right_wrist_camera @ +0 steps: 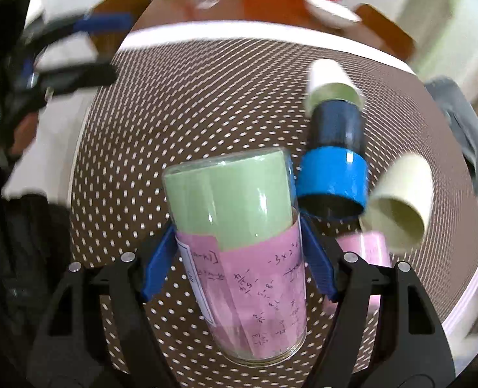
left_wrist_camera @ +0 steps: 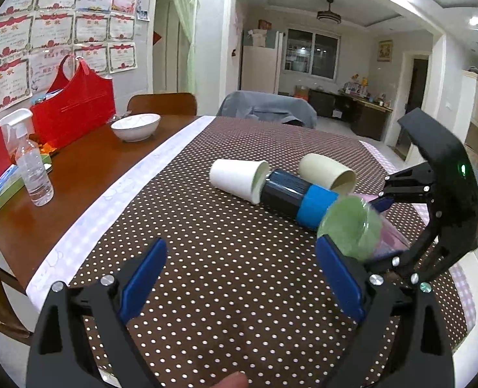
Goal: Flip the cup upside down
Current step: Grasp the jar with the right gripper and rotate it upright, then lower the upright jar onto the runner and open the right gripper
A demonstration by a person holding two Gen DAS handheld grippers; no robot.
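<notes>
Right gripper [right_wrist_camera: 237, 255] jaws pinch the cup [right_wrist_camera: 239, 245] mid-body; left gripper [left_wrist_camera: 239, 278] jaws spread, apart from it.

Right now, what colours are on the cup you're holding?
Green and pink paper inside the clear cup; right wrist view.

I count four cups. One glass cup [right_wrist_camera: 239, 252], lined with green and pink paper, sits clamped between my right gripper's [right_wrist_camera: 235, 258] fingers. One dark cup [right_wrist_camera: 332, 161] with a blue band lies just ahead of that gripper and to its right. Two paper cups lie on their sides: one [right_wrist_camera: 331, 80] beyond the dark cup, its mouth against it, the other [right_wrist_camera: 400, 200] farther right.

From my left gripper [left_wrist_camera: 239, 278], fingers spread, I count one bowl [left_wrist_camera: 136, 126], one spray bottle [left_wrist_camera: 31, 161] and one red bag [left_wrist_camera: 73, 106], all far ahead to its left.

I count two grippers.
</notes>
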